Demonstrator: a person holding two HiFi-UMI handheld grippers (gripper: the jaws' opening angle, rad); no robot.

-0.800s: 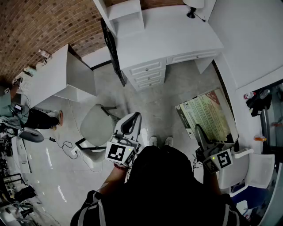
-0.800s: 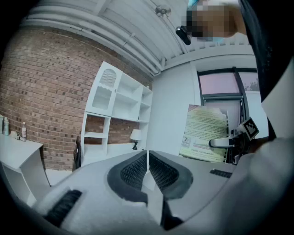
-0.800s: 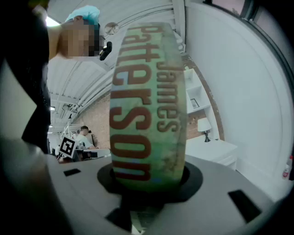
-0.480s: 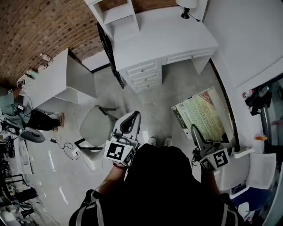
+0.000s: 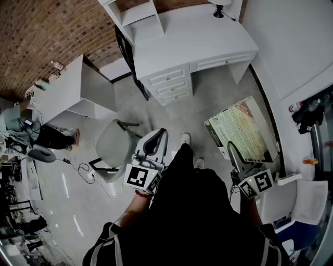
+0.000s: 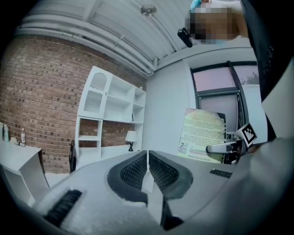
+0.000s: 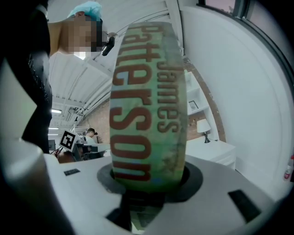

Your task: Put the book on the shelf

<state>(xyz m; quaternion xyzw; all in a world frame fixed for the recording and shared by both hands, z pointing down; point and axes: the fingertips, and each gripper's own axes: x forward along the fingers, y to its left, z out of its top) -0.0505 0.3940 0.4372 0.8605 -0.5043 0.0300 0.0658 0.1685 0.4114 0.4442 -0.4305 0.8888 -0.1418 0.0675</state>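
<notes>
Both jaws of the right hand-held gripper [image 7: 149, 183] pinch the book [image 7: 149, 101] at its spine, cover up above the floor [image 5: 208, 98]; the left hand-held gripper [image 6: 147, 167] is pressed together, empty; the shelf [image 5: 138, 13] stands well apart, beside the worktop [image 5: 192, 36]

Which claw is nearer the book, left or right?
Right. Right claw grips the book at its spine; left claw, shut and empty, is apart, across the body.

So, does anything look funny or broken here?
Only the book in the right tool: its spine looks scuffed and smudged. Nothing looks spilled or broken.
</notes>
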